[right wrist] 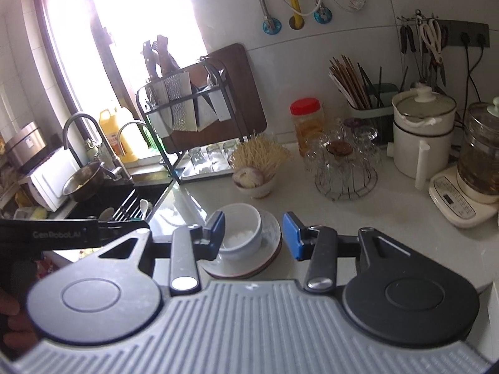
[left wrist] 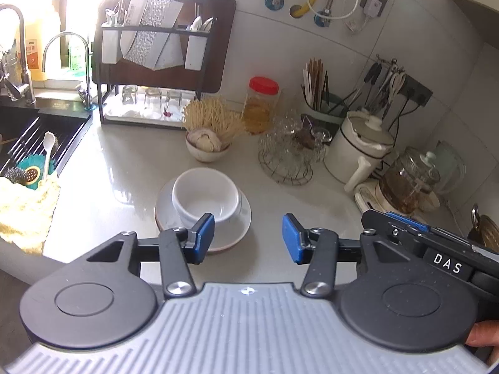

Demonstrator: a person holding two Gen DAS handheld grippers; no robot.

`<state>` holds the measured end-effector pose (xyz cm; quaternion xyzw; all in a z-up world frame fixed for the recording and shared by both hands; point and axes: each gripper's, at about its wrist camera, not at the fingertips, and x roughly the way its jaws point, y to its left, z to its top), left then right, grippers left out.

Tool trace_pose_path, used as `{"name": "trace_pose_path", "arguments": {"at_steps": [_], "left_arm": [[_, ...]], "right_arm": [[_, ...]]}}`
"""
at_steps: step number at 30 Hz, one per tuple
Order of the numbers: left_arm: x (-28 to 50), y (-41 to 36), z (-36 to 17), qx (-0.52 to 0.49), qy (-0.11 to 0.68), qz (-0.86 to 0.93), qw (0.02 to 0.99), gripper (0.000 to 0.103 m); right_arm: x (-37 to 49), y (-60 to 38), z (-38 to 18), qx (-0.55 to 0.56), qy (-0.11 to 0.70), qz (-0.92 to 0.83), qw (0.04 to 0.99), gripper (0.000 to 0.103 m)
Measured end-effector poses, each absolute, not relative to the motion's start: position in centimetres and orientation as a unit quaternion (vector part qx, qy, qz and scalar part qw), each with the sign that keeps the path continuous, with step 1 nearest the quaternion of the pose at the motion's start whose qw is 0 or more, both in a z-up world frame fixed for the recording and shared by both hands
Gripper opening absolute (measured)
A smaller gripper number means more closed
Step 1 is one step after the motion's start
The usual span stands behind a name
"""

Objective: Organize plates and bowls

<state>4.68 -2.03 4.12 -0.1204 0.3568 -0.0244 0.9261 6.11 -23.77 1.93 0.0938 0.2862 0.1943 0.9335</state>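
- Fingers of left gripper: parted, blue pads bare, nothing between them; hovering above the near edge of the worktop, aimed down at the crockery.
- Fingers of right gripper: likewise parted and empty; seen from its own camera, framing the same crockery from the right side.
- White bowl: upright, seated in the middle of the plates; seemingly empty apart from a pale patch at the bottom, possibly glare or residue, cannot tell which.
- Plates: white, resting flat on the worktop; a reddish rim visible under the top one in the right wrist view, suggesting at least two stacked.
- No contact between either gripper and the bowl or plates.
- Surroundings: small bowl of garlic behind the stack, wire basket of glassware to its right, dish rack at the wall, sink at left.
- Progress, as a judgement: early stage or between steps; bowl already set on the plates, yet nothing gripped and no storage spot visibly filled.
- Remaining, as a judgement: closing in on the stack, gripping the bowl or plate rim, moving items to their final place.
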Motion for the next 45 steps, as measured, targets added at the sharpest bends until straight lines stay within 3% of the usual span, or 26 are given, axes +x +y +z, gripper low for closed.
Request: {"name": "trace_pose_path", "arguments": {"at_steps": [3,6,14,19,23,25,31,34,45], "left_arm": [[3.7,-2.4,3.7,-0.12,0.363,-0.022,0.924,0.057],[2.7,-2.6,3.3,-0.119,0.367,-0.021,0.922,0.063],[0.6,-3.2,2.5,-0.115,0.375,-0.018,0.92,0.069],[-0.1,-3.3,2.3,-0.113,0.373,0.006,0.921,0.087],[-0.4,-3.3,2.1,-0.109,0.376,0.01,0.92,0.092],[-0.5,-3.6,2.1,-0.103,0.377,0.012,0.92,0.095],[-0.9,-4.1,2.0,-0.09,0.376,0.021,0.922,0.099],[-1.0,-4.1,2.0,-0.084,0.375,0.027,0.923,0.1],[-1.2,-3.6,2.2,-0.078,0.377,0.042,0.922,0.1]], "right_arm": [[5.2,-24.0,1.6,0.094,0.289,0.195,0.933,0.045],[4.4,-24.3,1.3,0.095,0.288,0.194,0.933,0.06],[2.7,-25.0,0.5,0.085,0.302,0.195,0.929,0.061],[2.1,-25.2,0.4,0.081,0.303,0.193,0.93,0.068],[1.8,-25.5,0.4,0.078,0.301,0.187,0.932,0.081],[1.7,-25.5,0.3,0.075,0.302,0.187,0.932,0.081],[1.8,-25.4,0.2,0.067,0.302,0.183,0.933,0.083],[1.9,-25.5,0.1,0.073,0.3,0.183,0.933,0.101],[2.0,-25.3,-0.2,0.077,0.297,0.166,0.937,0.103]]}}
